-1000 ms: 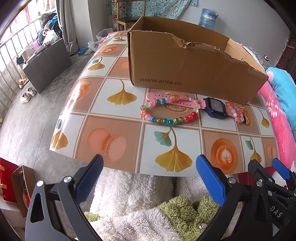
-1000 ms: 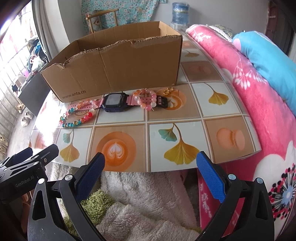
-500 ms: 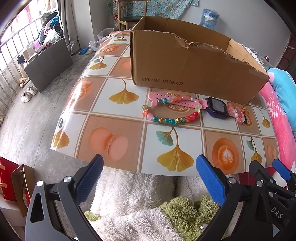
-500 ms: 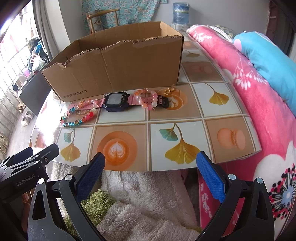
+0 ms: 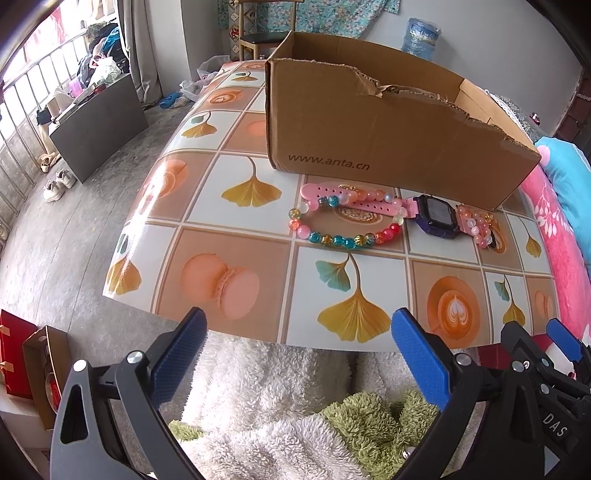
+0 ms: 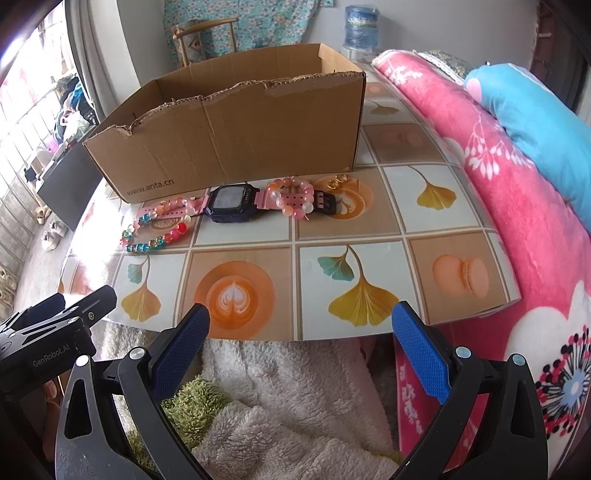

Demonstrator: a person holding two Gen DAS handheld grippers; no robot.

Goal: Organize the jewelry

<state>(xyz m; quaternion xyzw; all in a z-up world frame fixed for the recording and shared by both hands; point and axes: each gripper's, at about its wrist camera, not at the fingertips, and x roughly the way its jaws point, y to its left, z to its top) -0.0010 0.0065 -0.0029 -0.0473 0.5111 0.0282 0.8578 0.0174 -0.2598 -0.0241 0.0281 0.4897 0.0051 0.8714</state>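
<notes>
A pink-strapped watch with a dark face (image 5: 436, 215) (image 6: 233, 199) lies on the tiled table in front of an open cardboard box (image 5: 388, 136) (image 6: 236, 140). A multicoloured bead bracelet (image 5: 341, 236) (image 6: 157, 236) lies over its left strap. A pink bead bracelet (image 5: 474, 227) (image 6: 291, 195) lies over its right strap, with small gold rings (image 6: 338, 181) beside it. My left gripper (image 5: 297, 354) is open and empty, just off the table's near edge. My right gripper (image 6: 301, 343) is open and empty, also short of the near edge.
The table (image 5: 258, 236) (image 6: 369, 229) carries a tile-pattern cover. A pink and blue blanket (image 6: 517, 155) bounds the right side. White and green fleece (image 5: 295, 406) lies below the grippers. A chair (image 6: 203, 37) and water jug (image 6: 362, 22) stand behind the box.
Both grippers have drifted slightly forward toward the table; the jewellery and the box have not moved. Both stay open.
</notes>
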